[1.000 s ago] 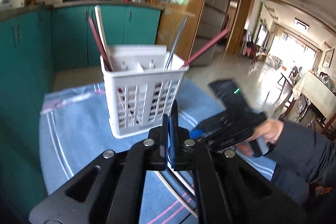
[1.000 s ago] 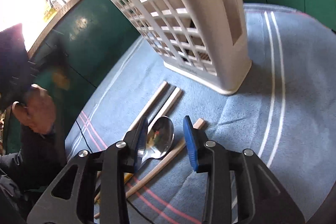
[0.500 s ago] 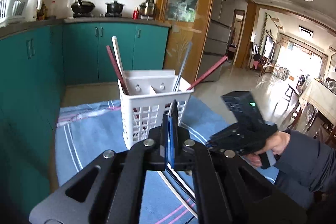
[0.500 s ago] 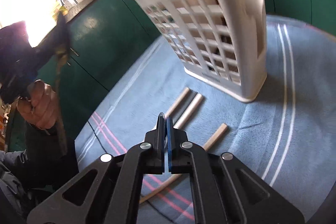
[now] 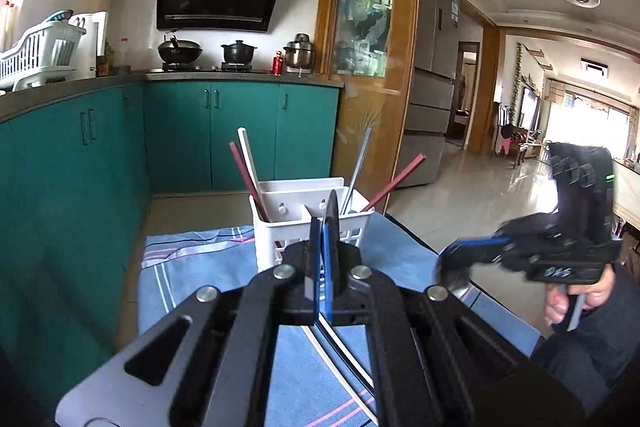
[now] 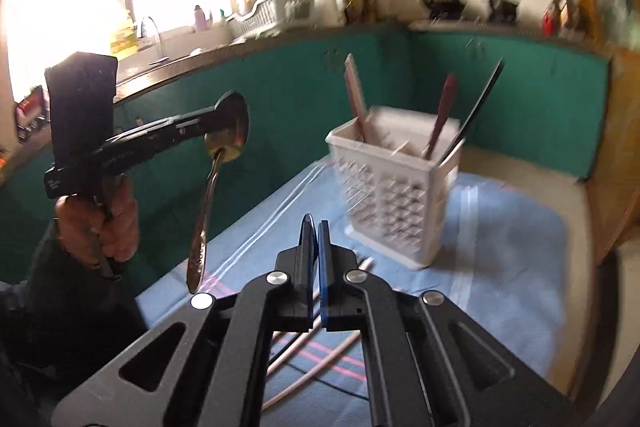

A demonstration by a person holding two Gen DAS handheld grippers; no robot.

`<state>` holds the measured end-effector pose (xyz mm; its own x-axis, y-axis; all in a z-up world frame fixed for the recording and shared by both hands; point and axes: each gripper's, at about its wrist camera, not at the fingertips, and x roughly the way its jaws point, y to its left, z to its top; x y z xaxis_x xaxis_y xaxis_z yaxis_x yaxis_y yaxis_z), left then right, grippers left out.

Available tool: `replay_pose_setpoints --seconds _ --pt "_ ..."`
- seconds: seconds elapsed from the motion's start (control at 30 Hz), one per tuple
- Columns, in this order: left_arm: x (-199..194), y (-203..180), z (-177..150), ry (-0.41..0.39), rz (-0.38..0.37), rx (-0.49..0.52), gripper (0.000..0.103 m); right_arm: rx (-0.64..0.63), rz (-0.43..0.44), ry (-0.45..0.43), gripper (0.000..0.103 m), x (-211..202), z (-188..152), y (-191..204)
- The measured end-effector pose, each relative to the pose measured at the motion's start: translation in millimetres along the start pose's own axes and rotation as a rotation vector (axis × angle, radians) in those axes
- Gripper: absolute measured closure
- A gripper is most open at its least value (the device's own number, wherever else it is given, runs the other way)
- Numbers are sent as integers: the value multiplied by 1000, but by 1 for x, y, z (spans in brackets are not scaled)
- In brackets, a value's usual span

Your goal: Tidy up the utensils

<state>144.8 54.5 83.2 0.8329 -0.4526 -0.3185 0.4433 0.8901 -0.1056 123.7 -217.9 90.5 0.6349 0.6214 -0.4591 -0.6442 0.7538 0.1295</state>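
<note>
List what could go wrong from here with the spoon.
1. The left gripper pinches the shiny metal spoon only by its bowl, with the long handle dangling; it could swing or slip out.
2. The white slotted plastic utensil basket already holds slanted chopsticks; the handle may snag on them going in.

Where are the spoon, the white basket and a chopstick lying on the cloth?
spoon (image 6: 230, 143): right wrist view, on its bowl.
white basket (image 6: 396, 203): right wrist view, on its latticed front wall.
chopstick (image 6: 316, 367): right wrist view, on the middle of its shaft.
</note>
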Motion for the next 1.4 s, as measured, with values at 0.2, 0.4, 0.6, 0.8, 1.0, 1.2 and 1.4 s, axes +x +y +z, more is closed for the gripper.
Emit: replay_pose_setpoints --seconds 0.2,0.4,0.6,0.8,1.0,1.2,1.4 --pt "-11 6 15 -11 72 -64 102 20 -159 -103 100 -37 22 7" --pt "-16 19 26 -10 242 -125 102 0 -304 -210 100 -60 70 17" --pt "-17 32 22 -7 310 -123 102 -46 -445 -306 100 -48 131 17" --pt "-20 39 19 -9 311 -103 102 -69 -584 -310 100 1 158 0" --pt "-23 48 19 -10 309 -117 102 -137 -752 -252 100 64 146 -11" --pt "-22 53 19 -8 315 -126 102 -204 -864 -208 100 109 116 -13" --pt "-19 53 17 -2 318 -125 102 -231 -868 -158 100 130 96 -17"
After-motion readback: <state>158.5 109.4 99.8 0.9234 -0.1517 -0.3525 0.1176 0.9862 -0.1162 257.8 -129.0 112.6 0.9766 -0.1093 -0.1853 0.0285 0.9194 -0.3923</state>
